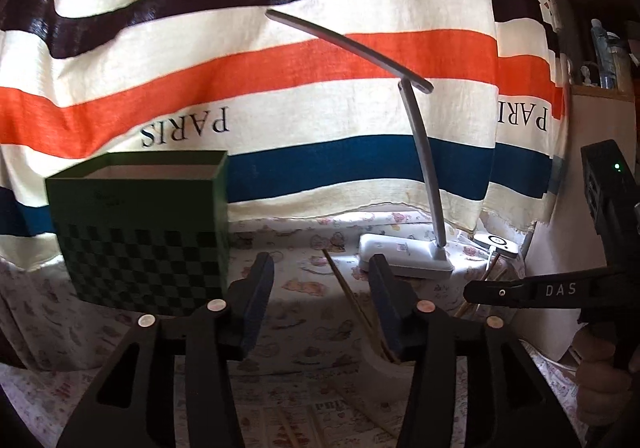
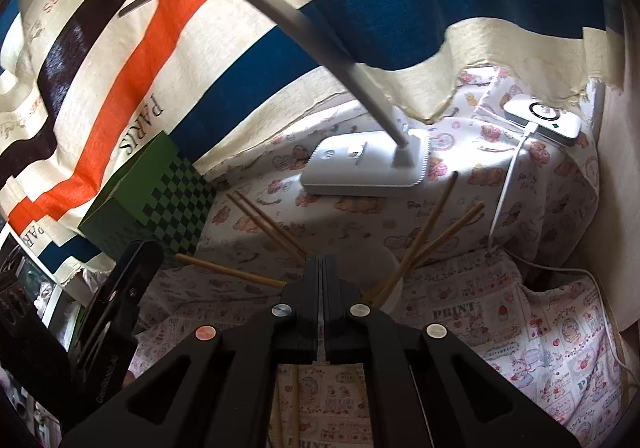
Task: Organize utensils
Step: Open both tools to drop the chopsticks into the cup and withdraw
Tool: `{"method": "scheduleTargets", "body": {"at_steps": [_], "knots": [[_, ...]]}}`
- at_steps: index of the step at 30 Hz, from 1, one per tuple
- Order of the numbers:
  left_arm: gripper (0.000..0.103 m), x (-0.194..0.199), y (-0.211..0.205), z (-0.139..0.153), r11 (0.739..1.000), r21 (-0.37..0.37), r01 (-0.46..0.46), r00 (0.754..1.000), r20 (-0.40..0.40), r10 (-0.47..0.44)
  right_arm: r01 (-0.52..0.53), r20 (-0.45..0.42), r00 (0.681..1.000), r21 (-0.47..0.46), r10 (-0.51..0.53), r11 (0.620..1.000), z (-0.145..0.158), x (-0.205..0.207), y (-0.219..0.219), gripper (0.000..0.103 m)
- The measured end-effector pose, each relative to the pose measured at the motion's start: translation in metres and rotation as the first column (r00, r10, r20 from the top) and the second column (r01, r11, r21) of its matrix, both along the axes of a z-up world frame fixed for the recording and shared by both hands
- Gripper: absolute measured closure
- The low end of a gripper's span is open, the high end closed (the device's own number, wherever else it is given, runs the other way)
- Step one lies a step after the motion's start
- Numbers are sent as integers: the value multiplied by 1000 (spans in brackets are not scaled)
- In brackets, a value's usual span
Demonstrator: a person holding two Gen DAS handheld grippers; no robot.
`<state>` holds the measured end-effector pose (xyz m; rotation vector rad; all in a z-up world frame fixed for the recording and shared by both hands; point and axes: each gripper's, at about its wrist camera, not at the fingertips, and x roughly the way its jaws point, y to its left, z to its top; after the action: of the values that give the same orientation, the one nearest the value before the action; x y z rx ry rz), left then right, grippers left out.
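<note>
Several wooden chopsticks (image 2: 428,228) fan out of a white cup (image 2: 390,272) on the printed cloth. In the right wrist view my right gripper (image 2: 320,264) is shut just in front of the cup, and I see nothing between its pads. Its black finger also reaches in from the right of the left wrist view, right gripper (image 1: 472,292). My left gripper (image 1: 320,264) stands open with nothing held. Behind its gap, chopsticks (image 1: 348,288) lean out of the cup (image 1: 376,368). A green checkered box (image 1: 140,228), open at the top, stands left of it. The left gripper (image 2: 138,252) is beside the box (image 2: 160,208).
A white desk lamp (image 1: 404,256) stands behind the cup, lamp base (image 2: 360,164). A white charger (image 2: 540,120) with a cable lies at the back right. A striped towel (image 1: 280,68) hangs across the back. Loose chopsticks (image 2: 294,400) lie on the cloth under my right gripper.
</note>
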<state>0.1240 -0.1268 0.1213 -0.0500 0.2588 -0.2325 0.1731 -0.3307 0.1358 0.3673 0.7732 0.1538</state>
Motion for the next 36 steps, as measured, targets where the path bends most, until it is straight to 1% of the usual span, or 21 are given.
{"method": "scheduleTargets", "body": {"at_steps": [2, 3, 4, 6, 8, 10, 12, 14, 16, 18, 19, 21, 24, 27, 30, 33, 35, 36], "knots": [[45, -20, 12, 3, 995, 48, -83, 995, 62, 79, -29, 8, 1000, -10, 29, 1000, 1, -2, 11, 101], [36, -32, 19, 6, 991, 59, -121, 988, 101, 115, -51, 11, 999, -16, 51, 999, 1, -4, 18, 101], [26, -45, 25, 9, 988, 59, -143, 981, 138, 134, -65, 11, 998, -18, 65, 998, 1, -5, 23, 101], [18, -68, 38, 16, 982, 51, -179, 966, 200, 166, -102, 17, 995, -40, 102, 994, 2, -9, 34, 101], [14, -87, 50, 21, 978, 38, -205, 953, 234, 190, -90, 43, 995, -54, 93, 994, 6, -16, 38, 101], [3, -103, 60, 23, 979, 27, -200, 948, 259, 187, -85, 61, 994, -69, 89, 994, 10, -24, 42, 101], [1, -117, 66, 21, 975, 27, -222, 936, 287, 205, -105, 67, 992, -81, 110, 991, 9, -32, 47, 101], [1, -125, 69, 13, 966, 34, -256, 922, 308, 234, -124, 69, 989, -83, 129, 989, 5, -41, 50, 101], [1, -128, 71, 3, 957, 45, -287, 915, 308, 260, -145, 62, 987, -83, 150, 986, -2, -50, 52, 101], [1, -126, 68, -11, 942, 72, -329, 906, 305, 293, -171, 69, 982, -69, 176, 983, -12, -60, 51, 101], [1, -123, 66, -19, 938, 95, -334, 909, 294, 295, -177, 74, 981, -70, 182, 982, -18, -64, 50, 101], [1, -113, 62, -34, 937, 127, -325, 926, 245, 287, -173, 73, 981, -92, 180, 981, -32, -70, 48, 101], [1, -107, 60, -52, 943, 143, -301, 943, 192, 272, -167, 42, 984, -134, 174, 977, -56, -72, 45, 101], [1, -110, 60, -62, 935, 158, -318, 939, 187, 288, -189, 23, 981, -144, 194, 971, -76, -73, 39, 101], [1, -106, 63, -70, 937, 142, -320, 942, 154, 298, -239, 61, 967, -109, 246, 965, -87, -78, 32, 101], [1, -97, 59, -78, 935, 171, -312, 949, 105, 297, -256, 24, 964, -166, 263, 952, -102, -79, 32, 95], [1, -97, 59, -81, 937, 159, -311, 949, 96, 299, -258, -11, 965, -194, 261, 946, -115, -76, 32, 89], [1, -97, 59, -83, 938, 149, -313, 949, 87, 303, -260, -31, 965, -195, 259, 946, -120, -74, 32, 87]]}}
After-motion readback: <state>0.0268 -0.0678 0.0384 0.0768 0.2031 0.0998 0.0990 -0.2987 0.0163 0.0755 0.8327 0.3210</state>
